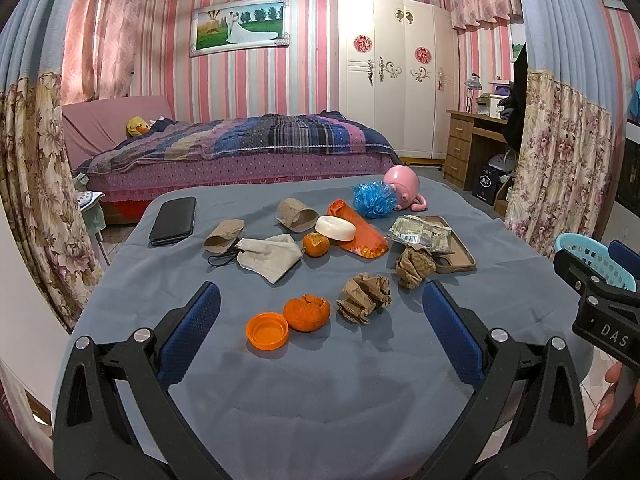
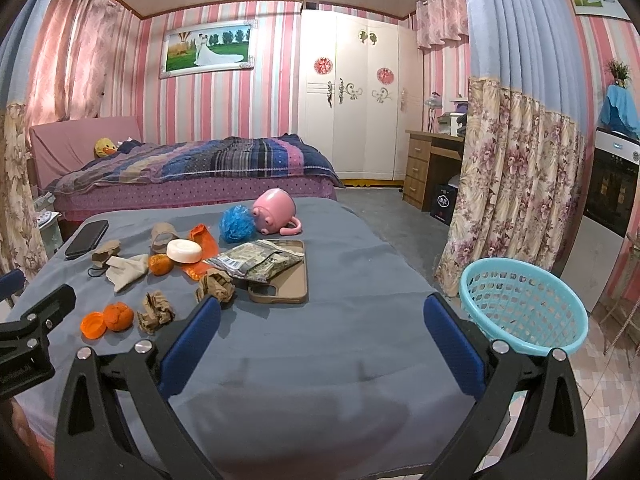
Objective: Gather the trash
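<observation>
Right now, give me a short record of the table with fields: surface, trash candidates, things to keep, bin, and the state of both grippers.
surface: table under blue-grey cloth
trash candidates: orange peel, crumpled brown paper, orange bottle cap, foil wrapper
things to keep: black phone, white soap bar, pink mug
bin: turquoise basket, off the table's right edge, looks empty
left hand-held gripper: open, holding nothing
right hand-held gripper: open, holding nothing

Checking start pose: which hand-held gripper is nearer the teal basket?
Right. The right hand-held gripper hovers open beside the teal basket; the left hand-held gripper is open farther left, over the peel.
</observation>
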